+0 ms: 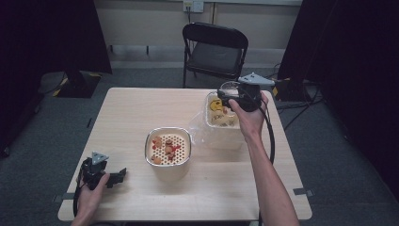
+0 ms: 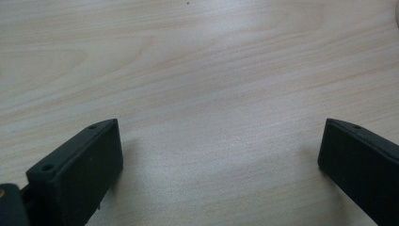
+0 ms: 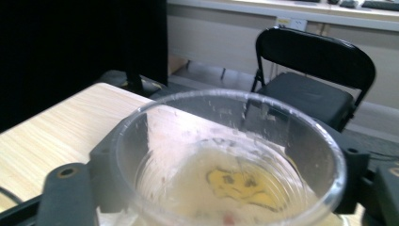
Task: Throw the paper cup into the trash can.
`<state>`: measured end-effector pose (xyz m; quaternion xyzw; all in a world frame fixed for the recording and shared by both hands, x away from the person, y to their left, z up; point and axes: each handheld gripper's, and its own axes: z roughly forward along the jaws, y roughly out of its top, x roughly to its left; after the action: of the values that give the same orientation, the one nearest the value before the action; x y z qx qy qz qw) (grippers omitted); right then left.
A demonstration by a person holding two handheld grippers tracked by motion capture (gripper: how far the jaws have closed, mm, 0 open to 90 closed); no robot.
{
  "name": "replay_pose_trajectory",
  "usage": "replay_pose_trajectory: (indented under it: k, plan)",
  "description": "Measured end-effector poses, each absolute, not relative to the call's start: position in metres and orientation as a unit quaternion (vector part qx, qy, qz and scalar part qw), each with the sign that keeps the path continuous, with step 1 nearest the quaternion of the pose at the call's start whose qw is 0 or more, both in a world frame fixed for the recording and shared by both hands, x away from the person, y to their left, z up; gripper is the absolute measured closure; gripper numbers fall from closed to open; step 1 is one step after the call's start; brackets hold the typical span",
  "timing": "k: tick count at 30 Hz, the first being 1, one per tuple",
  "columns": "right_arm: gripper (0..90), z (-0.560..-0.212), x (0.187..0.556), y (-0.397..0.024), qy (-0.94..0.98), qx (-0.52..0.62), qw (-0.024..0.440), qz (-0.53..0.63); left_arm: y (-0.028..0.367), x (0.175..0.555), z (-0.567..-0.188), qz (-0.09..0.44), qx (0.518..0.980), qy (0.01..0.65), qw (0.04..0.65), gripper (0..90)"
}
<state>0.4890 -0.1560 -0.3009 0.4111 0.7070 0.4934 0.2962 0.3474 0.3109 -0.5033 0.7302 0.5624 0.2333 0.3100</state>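
A clear plastic cup (image 1: 229, 87) stands over the far end of a clear food container (image 1: 221, 123). In the right gripper view I look down into the cup (image 3: 230, 155), and yellow food shows through its bottom. My right gripper (image 1: 226, 95) reaches in from the right, and its black jaws stand apart on either side of the cup (image 3: 226, 165); I cannot see the pads pressing on it. My left gripper (image 1: 117, 176) rests open on the table's near left part, with only bare wood between its jaws (image 2: 221, 160).
A metal-rimmed bowl (image 1: 168, 149) with a perforated insert and several orange and red pieces sits mid-table. Crumpled clear film (image 1: 200, 131) lies between it and the container. A black folding chair (image 1: 215, 49) stands behind the wooden table (image 1: 136, 106).
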Motion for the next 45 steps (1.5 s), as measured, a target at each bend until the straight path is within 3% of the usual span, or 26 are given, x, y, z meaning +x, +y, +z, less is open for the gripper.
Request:
replay_pose_trajectory:
  k: [7,18,26,39,45]
  plan:
    - [14.2,-0.301,0.491,-0.159,0.706,0.417,0.292,0.492,0.311,0.347,-0.503,0.233,0.73,0.562,0.31,0.0]
    - [18.5,-0.304,0.481,-0.158,0.716,0.406,0.275,0.498,0.311,0.347,-0.503,0.233,0.73,0.562,0.31,0.0]
    - [22.3,-0.31,0.457,-0.163,0.719,0.39,0.257,0.514,0.311,0.347,-0.503,0.233,0.73,0.562,0.31,0.0]
    - [20.4,-0.327,0.407,-0.181,0.722,0.385,0.269,0.508,0.311,0.347,-0.503,0.233,0.73,0.562,0.31,0.0]
    - [20.3,-0.352,0.377,-0.186,0.735,0.39,0.254,0.493,0.311,0.347,-0.503,0.233,0.73,0.562,0.31,0.0]
